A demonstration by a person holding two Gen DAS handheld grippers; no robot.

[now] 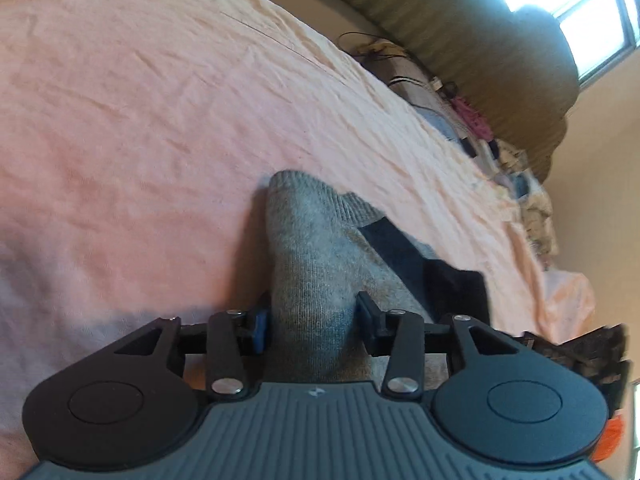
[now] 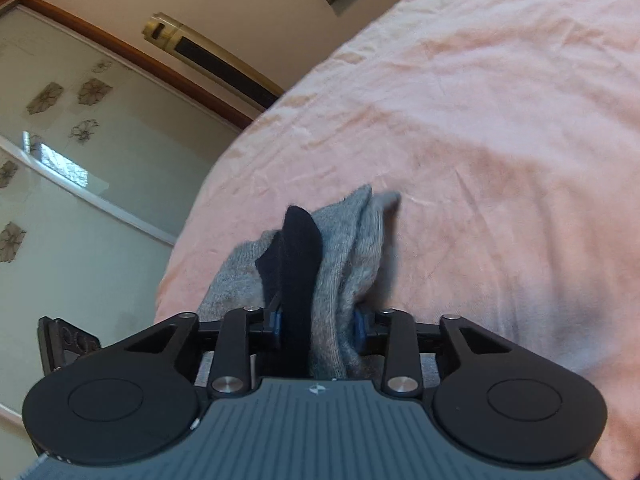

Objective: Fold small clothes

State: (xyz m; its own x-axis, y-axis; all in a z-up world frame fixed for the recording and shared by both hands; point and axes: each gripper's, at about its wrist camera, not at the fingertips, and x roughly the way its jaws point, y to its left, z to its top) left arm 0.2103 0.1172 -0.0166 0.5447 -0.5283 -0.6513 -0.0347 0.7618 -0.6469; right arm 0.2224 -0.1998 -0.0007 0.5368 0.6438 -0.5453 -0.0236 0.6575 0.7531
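Observation:
A grey sock with dark navy parts [image 1: 308, 240] is held over the pink bedsheet [image 1: 140, 120]. My left gripper [image 1: 312, 316] is shut on its grey part, and the ribbed cuff sticks out beyond the fingers. In the right wrist view the same sock [image 2: 340, 248] is bunched, with its navy part [image 2: 298, 248] on the left. My right gripper [image 2: 318, 322] is shut on that bunched part. Both grippers hold the sock a little above the sheet [image 2: 480, 120].
A padded olive headboard [image 1: 480, 52] and a pile of clothes and cables [image 1: 472, 120] lie along the bed's far edge. A window [image 1: 580, 8] is behind. In the right wrist view the bed's edge drops to a floral wardrobe door [image 2: 80, 140].

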